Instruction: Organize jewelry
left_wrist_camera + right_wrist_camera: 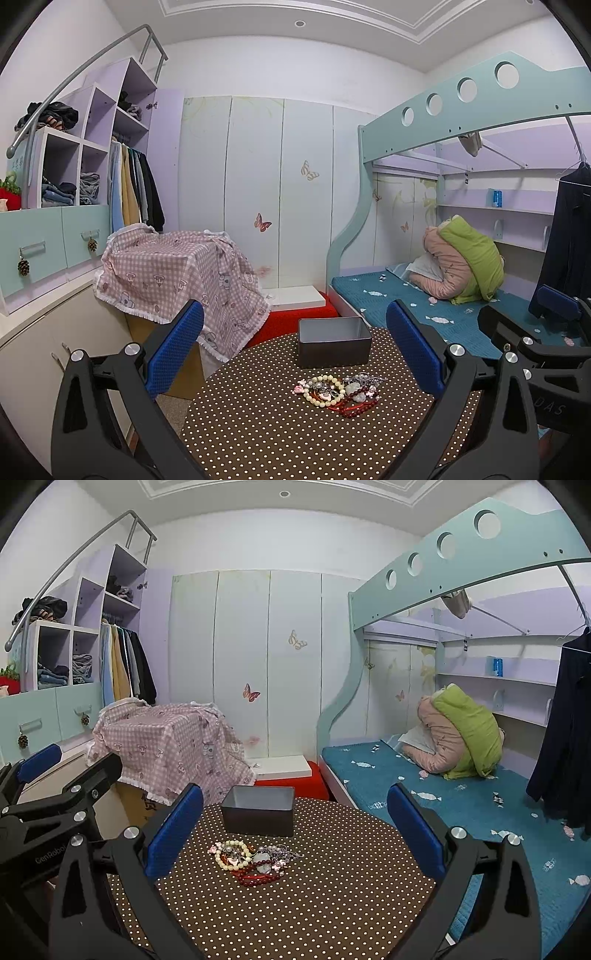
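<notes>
Beads (338, 391) tangled beside rectangular metal tin (334, 341).

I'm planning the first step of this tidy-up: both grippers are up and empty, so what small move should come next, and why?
Probably lower the right gripper, jaws open, onto the near edge of the jewelry pile to pick one bracelet. The pile lies tangled on the dotted table, the metal box behind it looks empty, and the left gripper is open too, holding nothing.
</notes>
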`<state>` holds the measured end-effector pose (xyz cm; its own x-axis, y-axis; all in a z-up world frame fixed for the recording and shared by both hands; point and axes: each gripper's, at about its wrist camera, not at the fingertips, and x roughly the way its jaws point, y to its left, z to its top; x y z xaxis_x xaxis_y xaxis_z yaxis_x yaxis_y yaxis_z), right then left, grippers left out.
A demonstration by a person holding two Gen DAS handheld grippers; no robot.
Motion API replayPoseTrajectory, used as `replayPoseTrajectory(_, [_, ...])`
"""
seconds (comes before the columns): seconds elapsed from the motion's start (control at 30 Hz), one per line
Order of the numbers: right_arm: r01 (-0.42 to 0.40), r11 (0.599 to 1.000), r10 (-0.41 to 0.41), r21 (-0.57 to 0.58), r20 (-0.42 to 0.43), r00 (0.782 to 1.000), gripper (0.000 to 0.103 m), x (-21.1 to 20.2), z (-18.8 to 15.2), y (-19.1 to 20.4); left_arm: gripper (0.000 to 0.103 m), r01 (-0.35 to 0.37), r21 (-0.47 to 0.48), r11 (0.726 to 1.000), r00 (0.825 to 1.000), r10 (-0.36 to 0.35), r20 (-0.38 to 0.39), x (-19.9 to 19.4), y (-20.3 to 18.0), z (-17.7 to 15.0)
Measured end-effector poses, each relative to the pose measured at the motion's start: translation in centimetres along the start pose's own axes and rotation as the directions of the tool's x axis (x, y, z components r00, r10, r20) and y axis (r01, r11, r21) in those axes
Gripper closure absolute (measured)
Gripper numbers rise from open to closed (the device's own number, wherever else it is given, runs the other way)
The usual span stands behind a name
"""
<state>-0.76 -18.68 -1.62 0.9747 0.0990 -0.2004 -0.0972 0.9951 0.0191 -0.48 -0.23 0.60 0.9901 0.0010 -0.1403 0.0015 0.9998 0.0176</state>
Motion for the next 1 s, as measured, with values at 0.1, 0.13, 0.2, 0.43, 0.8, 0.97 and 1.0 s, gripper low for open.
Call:
replayPoseTrajectory(0.1, [-0.002, 1.000, 0.002, 0.003, -0.001, 1.000, 0.007, 0.0, -0.2, 0.0, 0.005, 0.001, 0.000, 1.000, 1.000, -0.001, -0.002, 0.0, 0.0, 0.0])
replayPoseTrajectory(0.13, [-0.002, 1.000, 0.002, 0.003, -0.002, 1.000, 0.007, 0.0, -0.2, 0.0, 0.005, 0.000, 0.001, 1.000, 1.000, 0.000, -0.001, 0.1, -0.1, -0.1])
replayPoseTrajectory(0.2, [-0.004, 1.000, 0.004, 0.006, -0.004, 1.000, 0.007, 0.1, -0.2, -0.1, 0.005, 0.000, 0.000, 1.000, 1.000, 0.000, 0.000, 0.1, 0.0, -0.1])
replayPoseTrajectory(0.43, [-0.012, 1.000, 0.012, 0.014, -0.010, 1.000, 0.007, 0.1, -0.3, -0.1, 0.005, -0.001, 0.002, 1.000, 1.000, 0.001, 0.000, 0.0, -0.1, -0.1])
replayPoseTrajectory(0.8, [-0.016, 1.000, 0.017, 0.020, -0.021, 1.000, 0.007, 0.3, -0.4, -0.2, 0.005, -0.003, 0.006, 1.000, 1.000, 0.003, -0.006, 0.3, -0.3, -0.4])
replayPoseTrajectory(0.97, [-0.020, 1.000, 0.021, 0.023, -0.032, 0.999, 0.007, 0.6, -0.4, -0.2, 0.005, -0.003, 0.012, 1.000, 1.000, 0.003, -0.017, 0.9, -0.3, -0.5])
replayPoseTrajectory(1.0, [-0.022, 0.999, 0.023, 0.026, -0.035, 0.999, 0.007, 0.7, -0.5, -0.2, 0.005, -0.002, 0.014, 1.000, 1.000, 0.002, -0.019, 1.1, -0.3, -0.6])
